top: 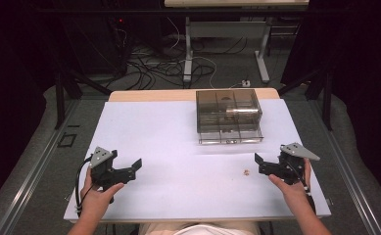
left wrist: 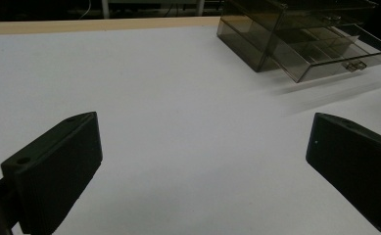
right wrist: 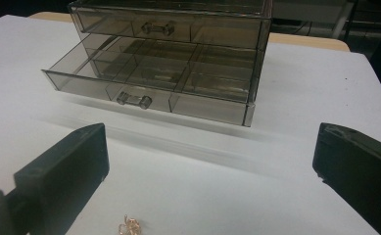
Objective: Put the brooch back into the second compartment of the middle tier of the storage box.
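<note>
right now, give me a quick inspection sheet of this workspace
surface: white table top, bare apart from the items below
job's things: smoky clear drawer box at the far side, lower drawer pulled out; small gold trinket near the right gripper
clutter: nothing seen
grippers: left gripper and right gripper both open, holding nothing
cables: tangle on the floor beyond the table
surroundings: desk legs, dark curtains

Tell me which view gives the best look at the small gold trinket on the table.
The right gripper view: the small gold trinket lies close, between that gripper's open jaws, its twisted shape visible though cut by the bottom edge. The high view shows it as a tiny speck left of the right gripper.
</note>
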The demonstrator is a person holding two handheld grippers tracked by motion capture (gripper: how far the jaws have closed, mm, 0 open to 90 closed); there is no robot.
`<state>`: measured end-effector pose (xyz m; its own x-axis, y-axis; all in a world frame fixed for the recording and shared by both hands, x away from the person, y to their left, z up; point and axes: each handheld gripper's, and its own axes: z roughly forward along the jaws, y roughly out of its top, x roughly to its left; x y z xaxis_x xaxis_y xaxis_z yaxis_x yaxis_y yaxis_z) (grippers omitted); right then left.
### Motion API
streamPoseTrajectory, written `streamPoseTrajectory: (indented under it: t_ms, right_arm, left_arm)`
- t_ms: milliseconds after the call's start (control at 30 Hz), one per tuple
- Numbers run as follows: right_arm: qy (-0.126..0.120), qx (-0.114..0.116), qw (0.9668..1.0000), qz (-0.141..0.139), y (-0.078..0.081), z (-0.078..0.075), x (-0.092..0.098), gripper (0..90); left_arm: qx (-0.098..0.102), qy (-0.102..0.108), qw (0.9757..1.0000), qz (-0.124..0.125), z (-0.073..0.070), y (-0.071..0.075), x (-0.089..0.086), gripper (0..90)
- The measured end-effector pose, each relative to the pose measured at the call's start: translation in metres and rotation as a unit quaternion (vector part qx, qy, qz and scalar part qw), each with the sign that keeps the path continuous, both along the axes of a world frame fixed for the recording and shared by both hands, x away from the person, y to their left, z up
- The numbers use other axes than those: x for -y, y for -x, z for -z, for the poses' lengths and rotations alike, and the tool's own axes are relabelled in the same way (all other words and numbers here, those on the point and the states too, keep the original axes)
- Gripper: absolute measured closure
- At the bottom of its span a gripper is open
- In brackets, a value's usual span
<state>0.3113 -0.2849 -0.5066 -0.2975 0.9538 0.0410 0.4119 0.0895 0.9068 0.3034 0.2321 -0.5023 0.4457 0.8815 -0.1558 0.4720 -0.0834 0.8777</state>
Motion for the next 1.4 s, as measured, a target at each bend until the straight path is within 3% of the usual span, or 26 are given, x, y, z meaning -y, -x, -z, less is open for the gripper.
streamPoseTrajectory:
  t_ms: [200, 367, 533, 600, 833, 933, 1067, 1400]
  right_arm:
    - [-0.007, -0.002, 0.9999, 0.007, -0.001, -0.004, -0.002, 3.5]
    - [0.012, 0.010, 0.9999, 0.003, -0.001, -0.008, -0.005, 8.3]
    - [0.014, 0.004, 0.9999, -0.001, -0.001, -0.012, -0.007, 14.8]
    - [0.008, -0.017, 0.9998, -0.008, -0.002, -0.013, -0.009, 14.9]
    - [0.019, -0.037, 0.9987, -0.030, -0.004, -0.017, -0.016, 23.1]
    - [0.024, -0.062, 0.9970, -0.040, -0.008, -0.018, -0.019, 24.6]
    - [0.034, -0.072, 0.9957, -0.046, -0.012, -0.019, -0.023, 27.6]
    - [0.028, -0.098, 0.9937, -0.046, -0.018, -0.020, -0.029, 36.3]
  left_arm:
    - [-0.001, 0.002, 1.0000, -0.001, 0.000, 0.001, 0.001, 0.2]
    - [0.000, -0.002, 1.0000, 0.001, 0.000, 0.002, 0.001, 0.2]
    - [0.001, -0.007, 1.0000, 0.002, -0.001, 0.004, 0.001, 0.2]
    - [0.002, -0.011, 0.9999, 0.003, -0.001, 0.004, 0.002, 0.2]
    - [0.002, -0.015, 0.9999, 0.002, 0.000, 0.007, 0.002, 0.2]
    - [0.000, -0.017, 0.9998, 0.003, 0.000, 0.008, 0.002, 0.2]
    - [0.002, -0.016, 0.9999, 0.004, -0.001, 0.008, 0.003, 0.2]
    - [0.002, -0.018, 0.9998, 0.005, -0.001, 0.008, 0.004, 0.2]
